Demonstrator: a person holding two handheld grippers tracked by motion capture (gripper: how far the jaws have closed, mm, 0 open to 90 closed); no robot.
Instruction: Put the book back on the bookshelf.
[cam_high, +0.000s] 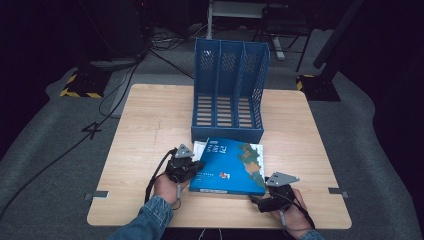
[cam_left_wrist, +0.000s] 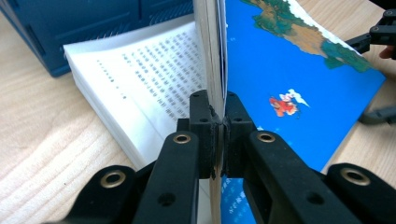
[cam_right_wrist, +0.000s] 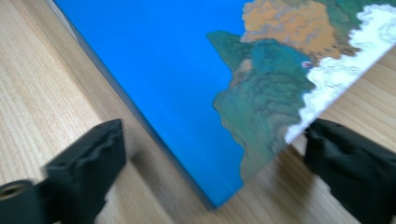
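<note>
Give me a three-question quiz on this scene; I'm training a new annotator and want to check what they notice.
1. True or false: the left hand-held gripper is shut on the book's cover.
2. How do the right hand-held gripper's jaws stand? A) clamped on the book B) open, either side of the book's corner C) inside the file rack
3. What stands on the table behind the book?

Key: 1 true. 2 B. 3 a blue file rack with three slots.

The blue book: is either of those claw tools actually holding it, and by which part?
Yes. The left gripper is shut on the book's front cover, pinching its edge and lifting it off the pages. The right gripper is open around a corner.
</note>
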